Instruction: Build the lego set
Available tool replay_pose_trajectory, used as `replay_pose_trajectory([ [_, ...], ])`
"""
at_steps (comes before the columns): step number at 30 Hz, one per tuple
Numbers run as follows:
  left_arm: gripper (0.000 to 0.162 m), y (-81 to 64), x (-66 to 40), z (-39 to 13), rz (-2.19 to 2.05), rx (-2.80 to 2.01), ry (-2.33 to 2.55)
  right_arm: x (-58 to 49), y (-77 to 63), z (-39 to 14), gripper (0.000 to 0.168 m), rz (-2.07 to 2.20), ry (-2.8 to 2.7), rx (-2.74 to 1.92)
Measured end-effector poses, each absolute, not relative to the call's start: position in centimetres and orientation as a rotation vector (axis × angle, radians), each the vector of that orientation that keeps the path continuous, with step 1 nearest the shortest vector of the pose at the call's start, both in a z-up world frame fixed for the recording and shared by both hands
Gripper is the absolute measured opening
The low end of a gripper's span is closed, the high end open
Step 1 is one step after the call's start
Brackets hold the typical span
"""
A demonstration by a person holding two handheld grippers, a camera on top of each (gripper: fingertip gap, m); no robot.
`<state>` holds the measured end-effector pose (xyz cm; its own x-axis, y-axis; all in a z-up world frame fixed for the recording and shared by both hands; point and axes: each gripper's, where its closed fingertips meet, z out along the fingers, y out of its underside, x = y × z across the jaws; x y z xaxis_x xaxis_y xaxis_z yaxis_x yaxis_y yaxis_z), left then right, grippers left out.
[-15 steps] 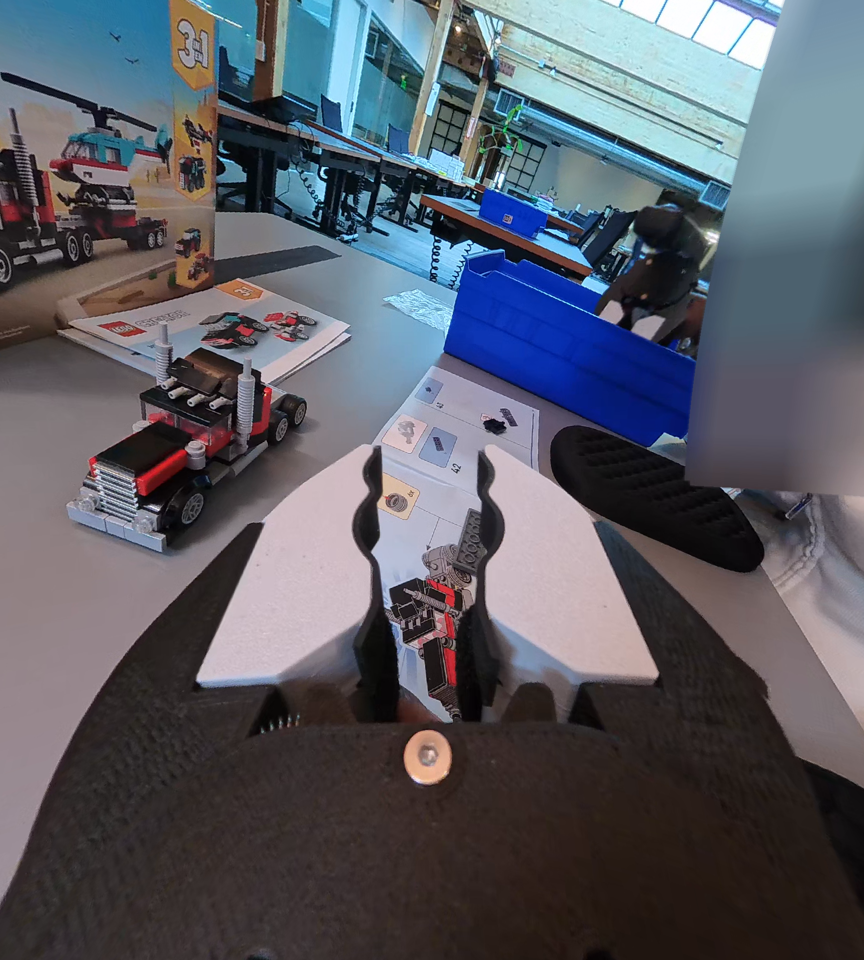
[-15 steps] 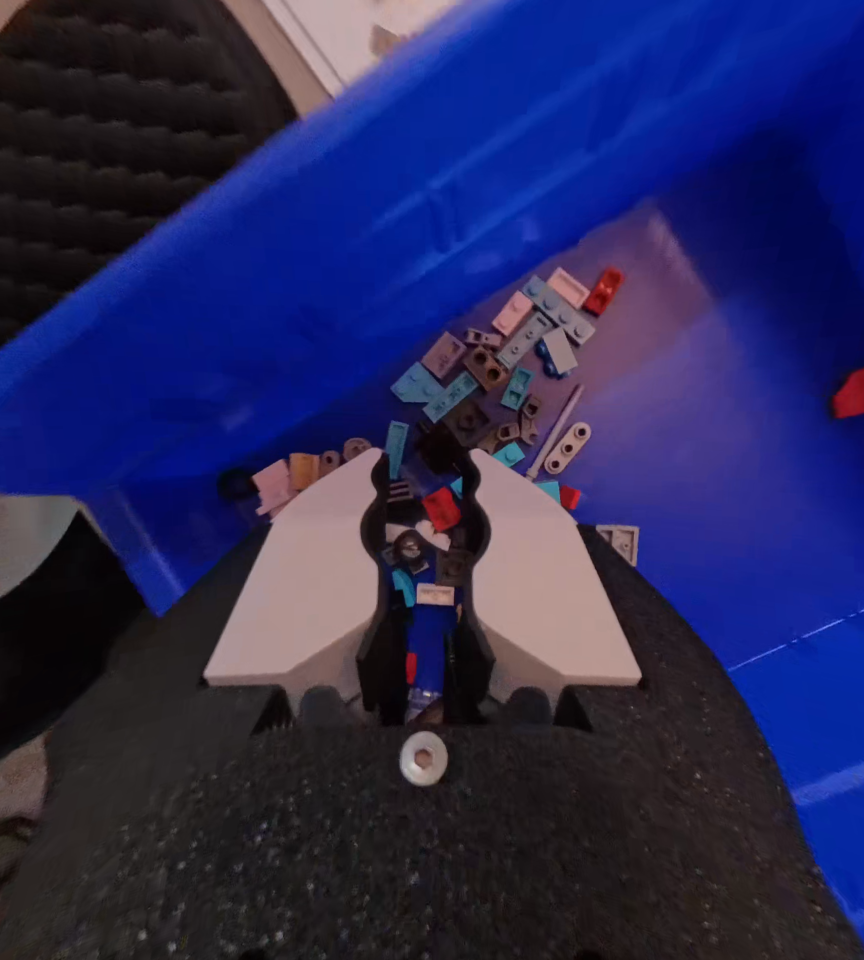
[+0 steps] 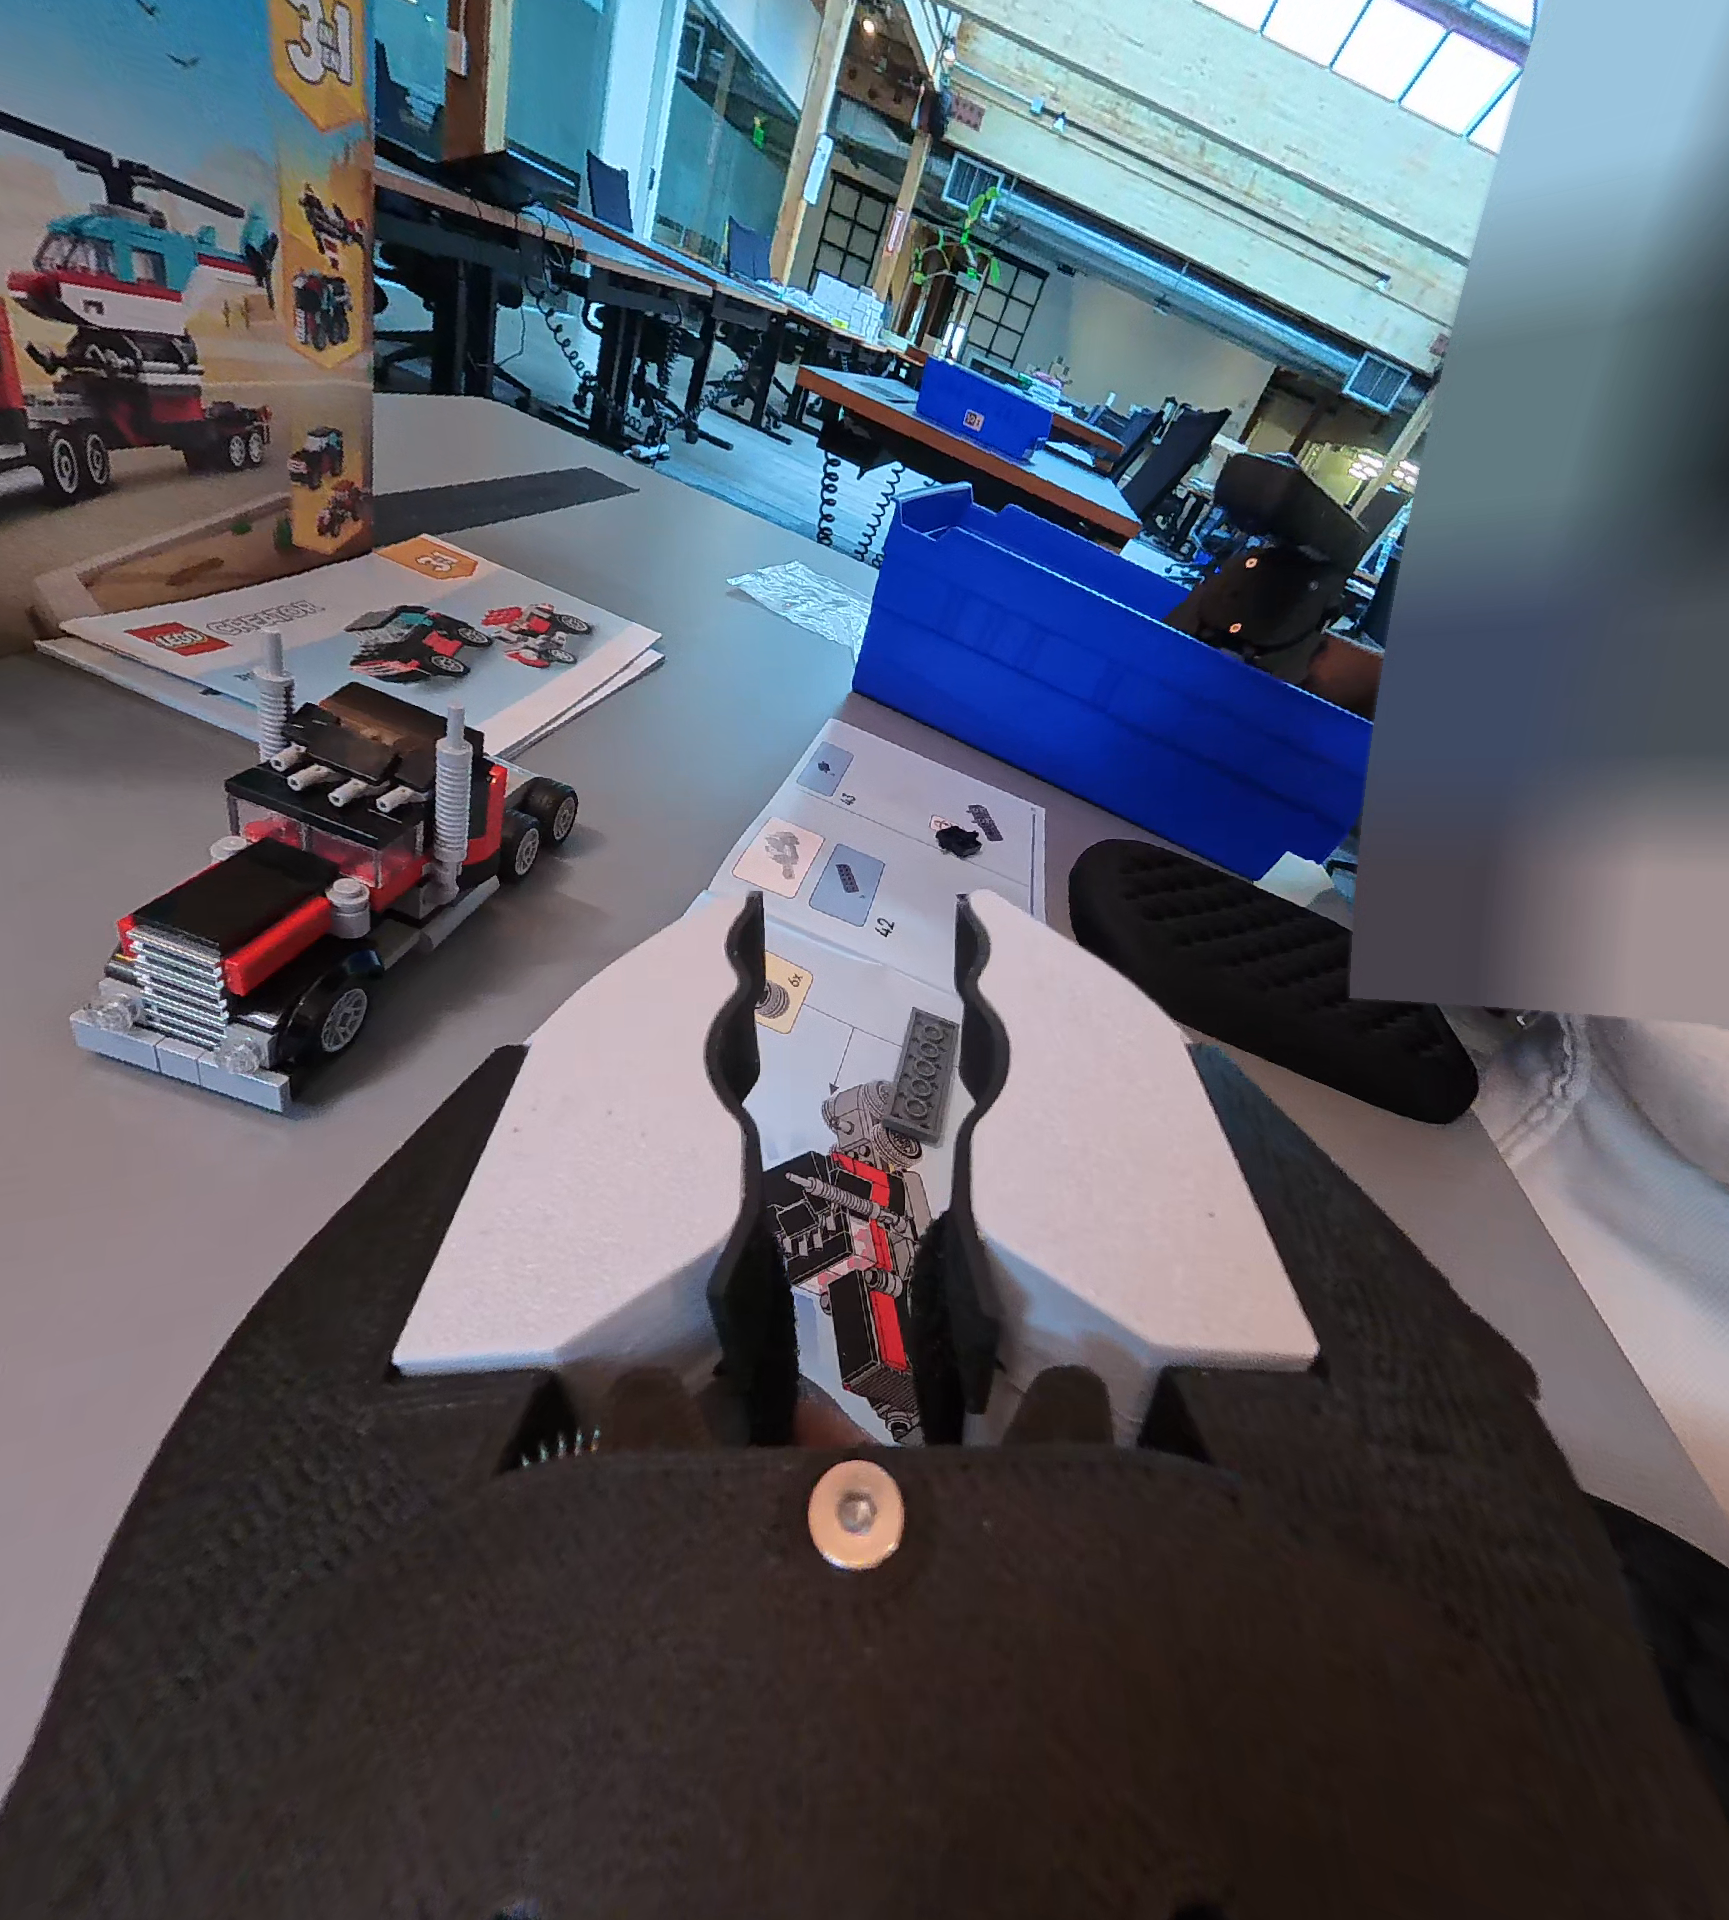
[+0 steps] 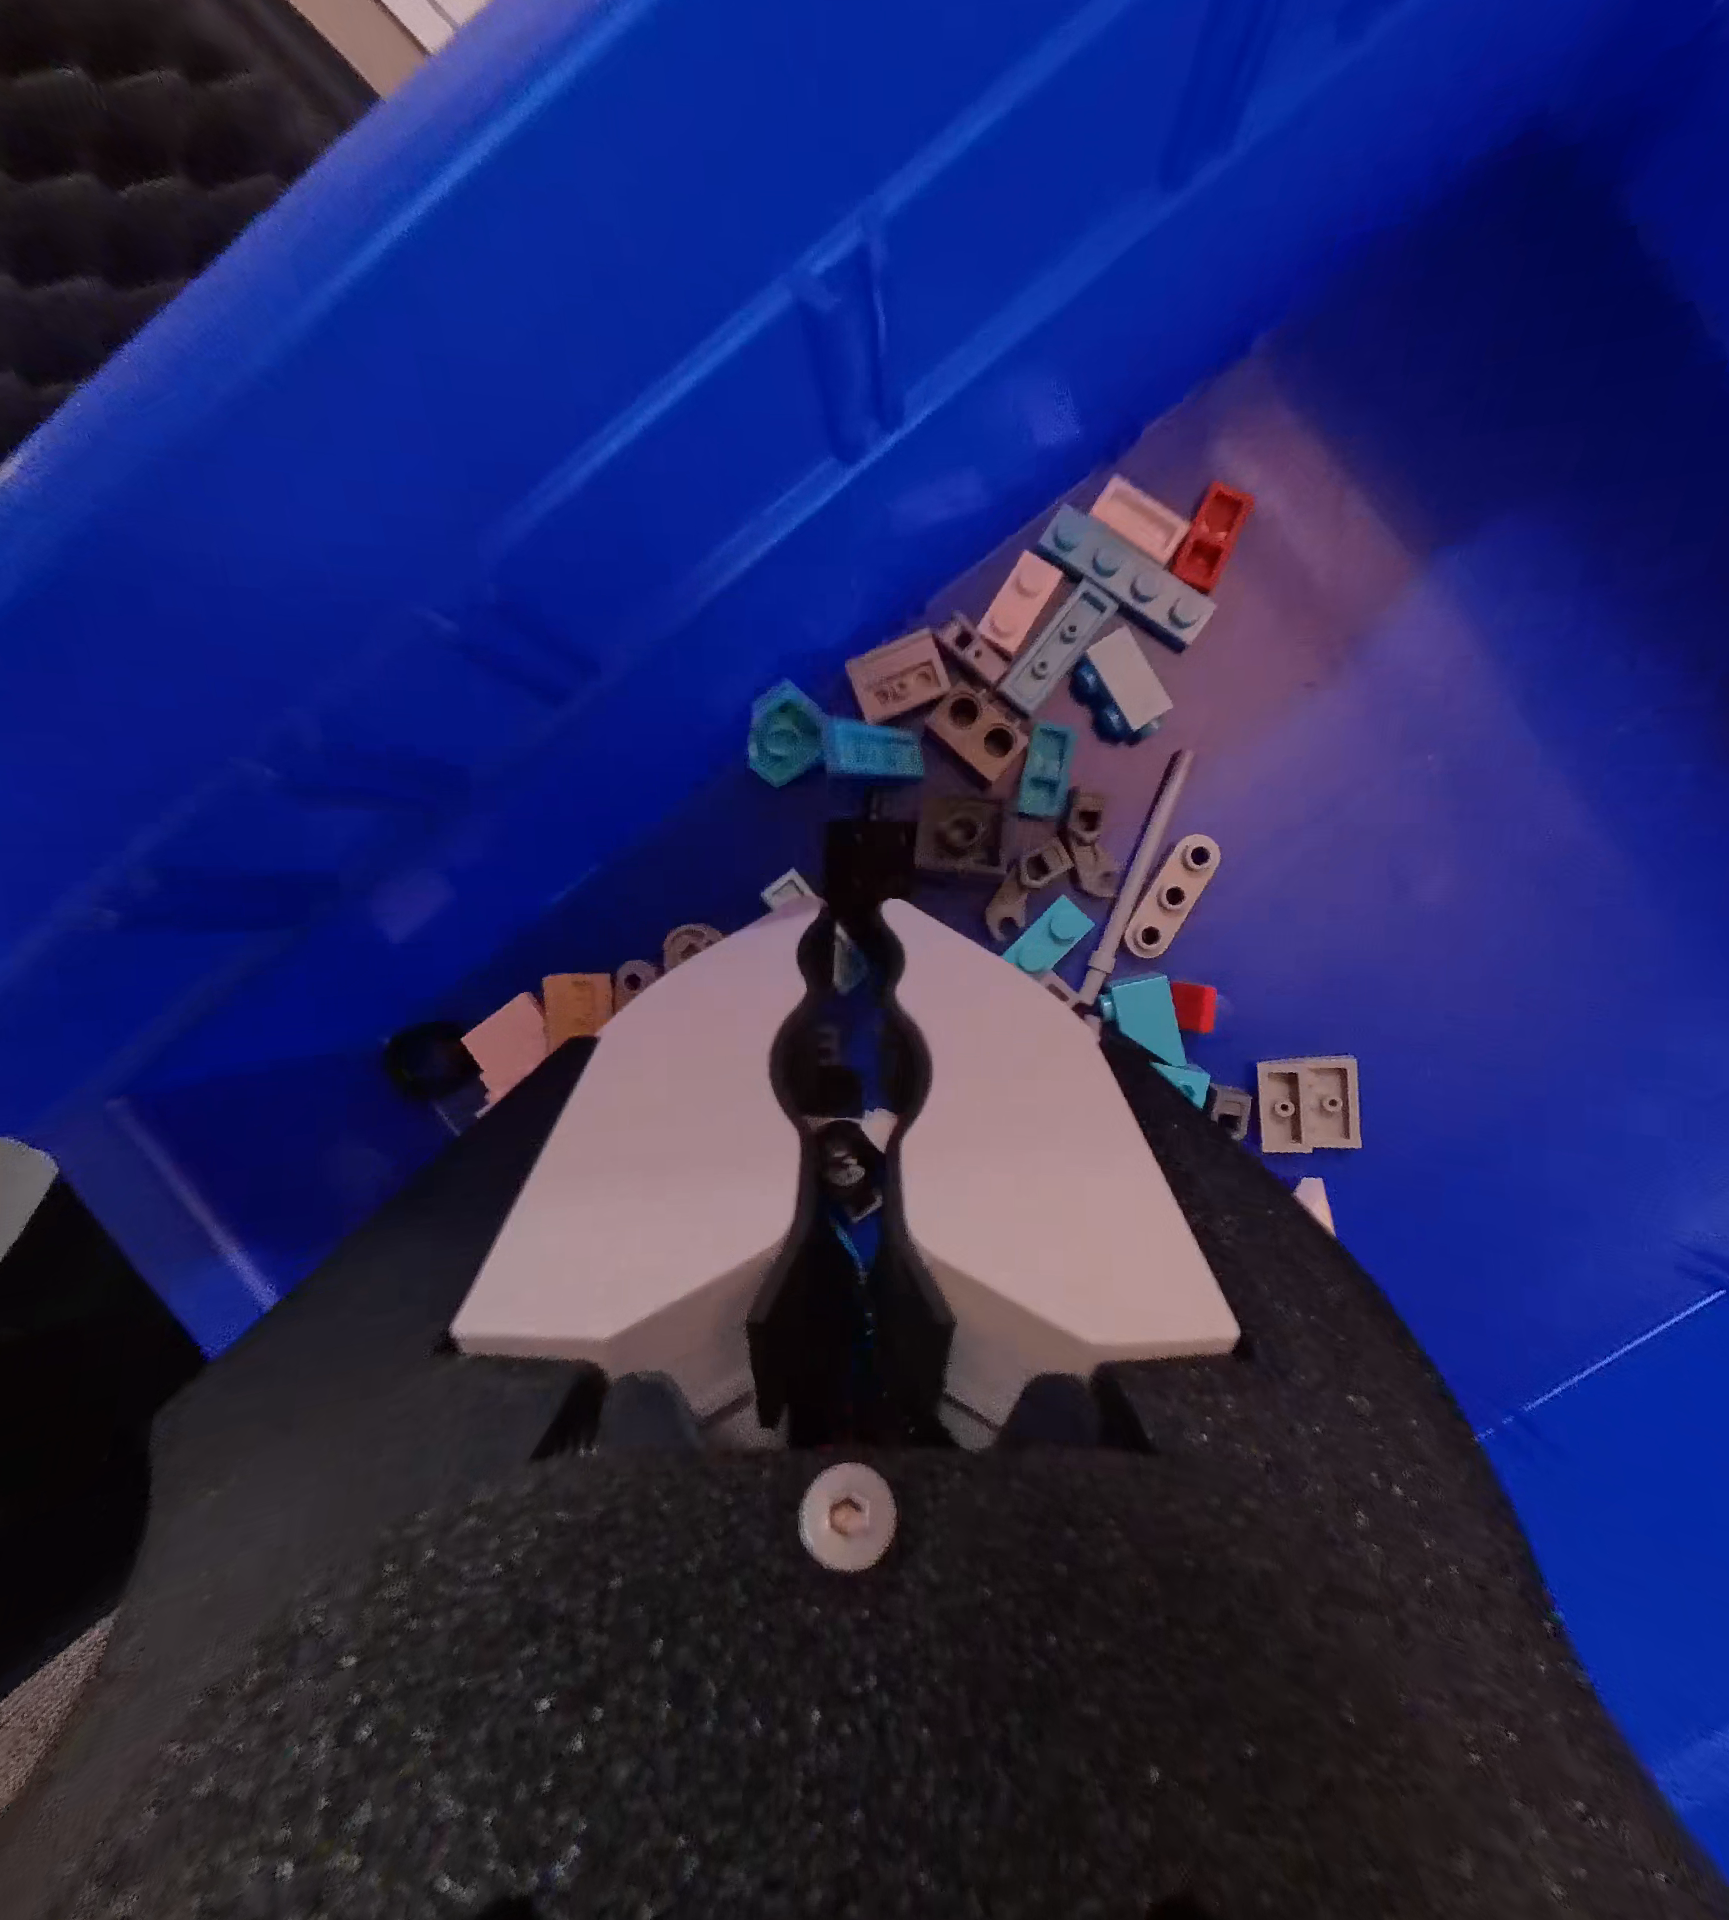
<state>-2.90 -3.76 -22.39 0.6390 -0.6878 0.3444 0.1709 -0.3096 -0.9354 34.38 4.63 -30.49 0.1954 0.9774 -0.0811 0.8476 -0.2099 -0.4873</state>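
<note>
Right gripper (image 4: 852, 914), jaws pinched on a black piece (image 4: 868, 854) mid-frame in the bin (image 4: 548, 436); left gripper (image 3: 858, 914) parted, empty

Right gripper (image 4: 852, 914) jaws pinched on black piece (image 4: 868, 858) inside blue bin (image 4: 527, 436).

Beyond the grey bench (image 3: 60, 1195) lies a long open workroom. Rows of wood-topped desks (image 3: 943, 416) on black legs run back along a dark floor (image 3: 735, 468), with black office chairs (image 3: 1166, 452) among them. Timber posts (image 3: 813, 135) rise to a pale brick wall (image 3: 1203, 135) carrying a duct (image 3: 1151, 270). Daylight enters through skylights (image 3: 1411, 62) and black-framed grid windows (image 3: 855, 223).
</note>
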Motion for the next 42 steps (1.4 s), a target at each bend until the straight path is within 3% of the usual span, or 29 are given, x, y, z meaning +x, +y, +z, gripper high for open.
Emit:
replay_pose_trajectory([
  [5,0.035,-4.0,-2.9,-22.1,-0.917,-1.653,0.437,34.9,4.8,-30.1,0.007,0.529,-1.683,-2.161],
  [7,0.035,-4.2,-2.8,-22.0,-0.926,-1.641,0.447,34.7,4.9,-29.5,0.018,0.543,-1.642,-2.174],
  [15,0.035,-4.6,-2.5,-22.0,-0.969,-1.631,0.484,33.7,5.5,-30.8,0.020,0.490,-1.624,-2.234],
  [18,0.035,-4.7,-2.2,-22.0,-0.976,-1.635,0.503,33.8,5.6,-30.8,0.018,0.450,-1.601,-2.252],
  [20,0.035,-4.7,-2.2,-22.1,-0.981,-1.635,0.511,34.0,5.9,-30.9,0.006,0.360,-1.641,-2.215],
  [25,0.035,-4.8,-2.1,-22.0,-1.016,-1.635,0.511,34.6,6.1,-30.5,0.006,0.317,-1.612,-2.239],
  [36,0.035,-5.2,-1.9,-21.8,-1.038,-1.610,0.543,35.1,5.9,-21.7,0.006,0.436,-1.389,-1.978],
  [42,0.035,-5.2,-1.9,-21.8,-1.035,-1.613,0.545,29.8,2.2,-14.1,0.006,0.995,-1.203,-1.672],
])
